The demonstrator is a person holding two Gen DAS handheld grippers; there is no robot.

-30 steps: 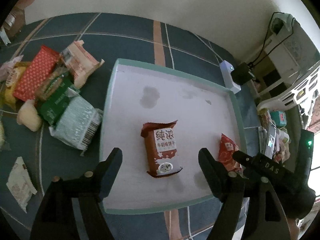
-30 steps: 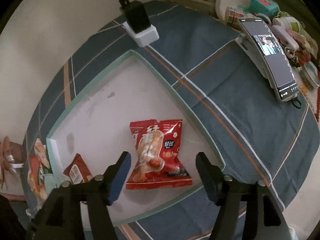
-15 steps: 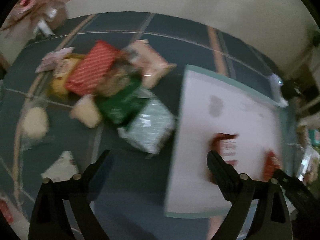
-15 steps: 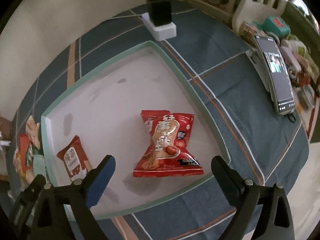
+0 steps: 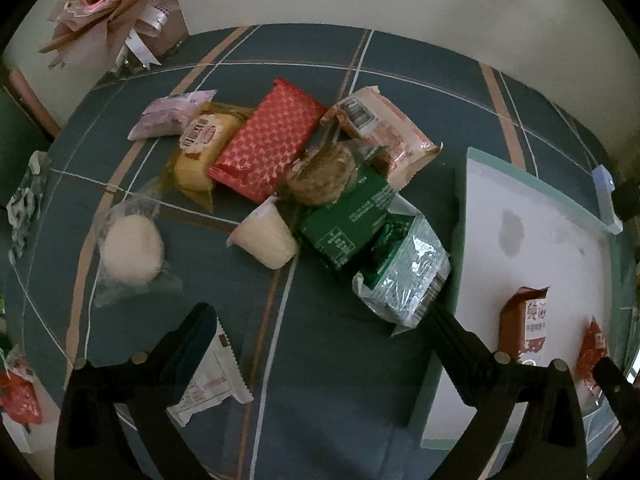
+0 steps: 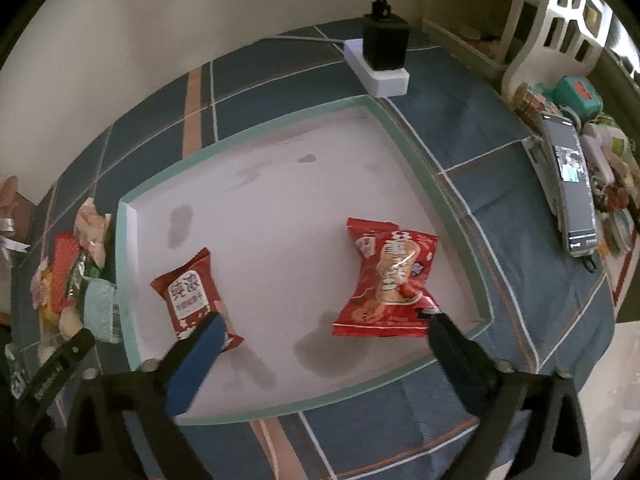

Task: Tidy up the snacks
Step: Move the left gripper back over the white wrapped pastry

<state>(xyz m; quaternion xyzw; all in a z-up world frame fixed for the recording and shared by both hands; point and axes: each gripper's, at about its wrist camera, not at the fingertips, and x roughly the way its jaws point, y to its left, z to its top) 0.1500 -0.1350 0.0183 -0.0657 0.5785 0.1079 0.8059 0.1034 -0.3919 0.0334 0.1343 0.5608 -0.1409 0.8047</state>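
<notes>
Both sets of fingers opening wide, nothing between them: left gripper [image 5: 320, 328] over the snack pile [image 5: 320, 184], right gripper [image 6: 324, 328] over the tray [image 6: 256, 412]. Two packets already in the tray, brown packet [image 6: 192, 292] and red packet [image 6: 390, 280]. Risk: overlapped packs beside the tray, so likely to snag a neighbour or slip on foil. Power strip [image 6: 386, 76] beyond the tray, phone [image 6: 572, 184] right of it.

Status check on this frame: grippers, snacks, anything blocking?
Left gripper and right gripper opening, nothing between the jaws. Two red packets in tray; snack pile waits on cloth. Nothing blocking.
</notes>
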